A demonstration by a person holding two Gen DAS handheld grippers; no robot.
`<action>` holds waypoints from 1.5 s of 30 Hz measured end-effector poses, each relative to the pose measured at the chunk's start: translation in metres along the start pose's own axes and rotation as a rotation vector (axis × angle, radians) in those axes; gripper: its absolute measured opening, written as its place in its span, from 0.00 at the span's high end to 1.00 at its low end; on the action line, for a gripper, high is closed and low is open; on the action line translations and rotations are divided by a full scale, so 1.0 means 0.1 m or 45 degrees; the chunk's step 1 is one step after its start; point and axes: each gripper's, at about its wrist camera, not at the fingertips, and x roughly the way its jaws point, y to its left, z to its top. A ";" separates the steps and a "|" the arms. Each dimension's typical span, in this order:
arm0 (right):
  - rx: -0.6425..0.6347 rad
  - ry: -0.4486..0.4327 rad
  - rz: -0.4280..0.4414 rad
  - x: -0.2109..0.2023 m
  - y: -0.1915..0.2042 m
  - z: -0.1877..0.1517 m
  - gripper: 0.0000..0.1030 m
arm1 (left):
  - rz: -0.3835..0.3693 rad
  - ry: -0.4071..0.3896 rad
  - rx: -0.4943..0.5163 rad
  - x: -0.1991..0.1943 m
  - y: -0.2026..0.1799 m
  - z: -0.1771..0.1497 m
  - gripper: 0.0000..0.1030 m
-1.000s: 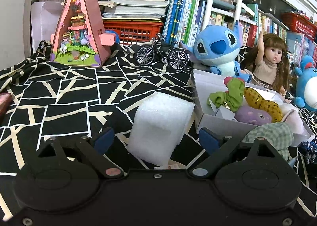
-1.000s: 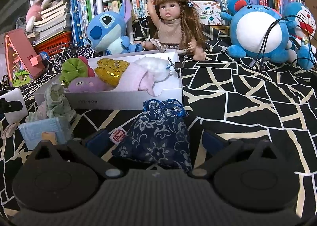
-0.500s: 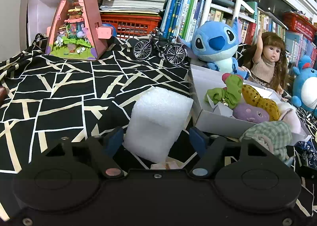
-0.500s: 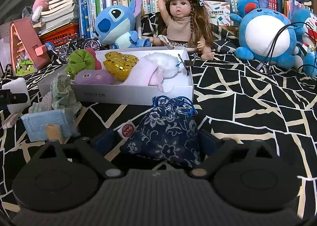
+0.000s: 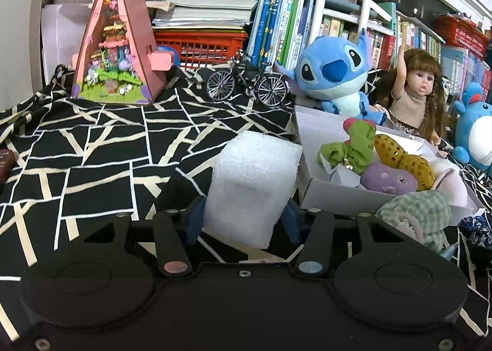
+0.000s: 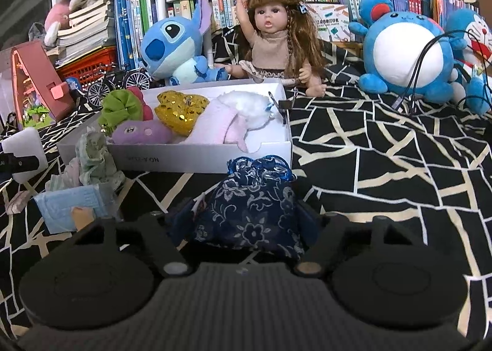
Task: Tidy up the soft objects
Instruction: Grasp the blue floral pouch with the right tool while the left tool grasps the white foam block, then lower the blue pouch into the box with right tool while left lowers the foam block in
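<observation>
My left tongs (image 5: 243,221), just closing, pinch the foam block (image 5: 252,188); my right tongs (image 6: 246,221), likewise closing, pinch the blue pouch (image 6: 252,200), both beside the white box's (image 6: 200,160) wall.

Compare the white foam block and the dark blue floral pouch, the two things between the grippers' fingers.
The foam block is plain white with flat faces and square edges; the floral pouch is dark blue, patterned and slumped. The block has no opening, while the pouch is gathered at a shiny blue drawstring top. The block sits left of the white box, the pouch in front of it. Both rest on the black patterned cloth, each with closing fingers on either side.
</observation>
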 end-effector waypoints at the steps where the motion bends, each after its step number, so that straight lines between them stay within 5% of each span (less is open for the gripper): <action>1: -0.002 -0.005 -0.002 -0.01 0.00 0.00 0.32 | -0.003 -0.002 0.001 -0.01 -0.01 0.01 0.52; 24: 0.047 -0.164 -0.047 -0.25 -0.14 0.35 0.34 | -0.123 -0.014 0.006 -0.13 -0.17 0.35 0.52; 37: 0.008 -0.279 0.053 -0.18 -0.01 0.96 0.34 | -0.214 -0.008 0.056 0.14 -0.47 0.89 0.52; 45: 0.069 -0.230 0.171 0.22 0.07 1.37 0.34 | -0.245 0.072 0.067 0.59 -0.67 1.20 0.52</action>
